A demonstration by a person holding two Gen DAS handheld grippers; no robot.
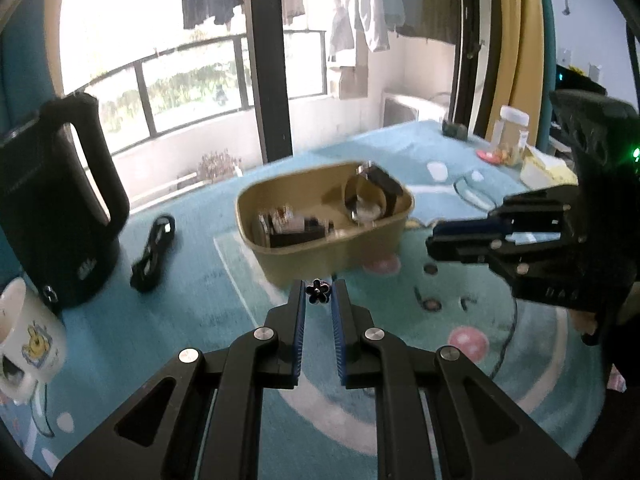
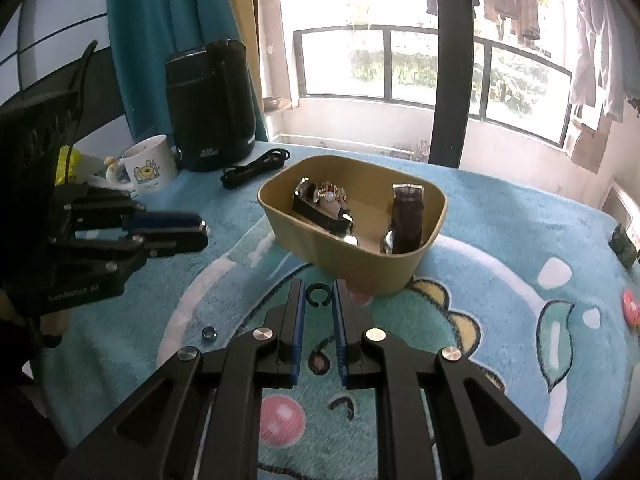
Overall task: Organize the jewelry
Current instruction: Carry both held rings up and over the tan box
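Observation:
My left gripper [image 1: 318,289] is shut on a small black flower-shaped ring [image 1: 318,291] and holds it just in front of the tan box [image 1: 280,256]. The box holds watches [image 1: 370,196] and other jewelry. My right gripper [image 2: 318,293] is shut on a thin black open ring [image 2: 317,293] near the box's [image 2: 360,268] front wall. Each gripper shows in the other's view, the right one [image 1: 440,240] at the right, the left one [image 2: 202,230] at the left. A small blue ring [image 2: 209,333] lies on the mat at the lower left.
A black kettle [image 1: 52,208], a white mug [image 1: 28,336] and a black cable [image 1: 154,254] stand left of the box on the blue cartoon mat [image 1: 460,320]. A jar [image 1: 512,136] stands at the far right. A window and balcony lie behind.

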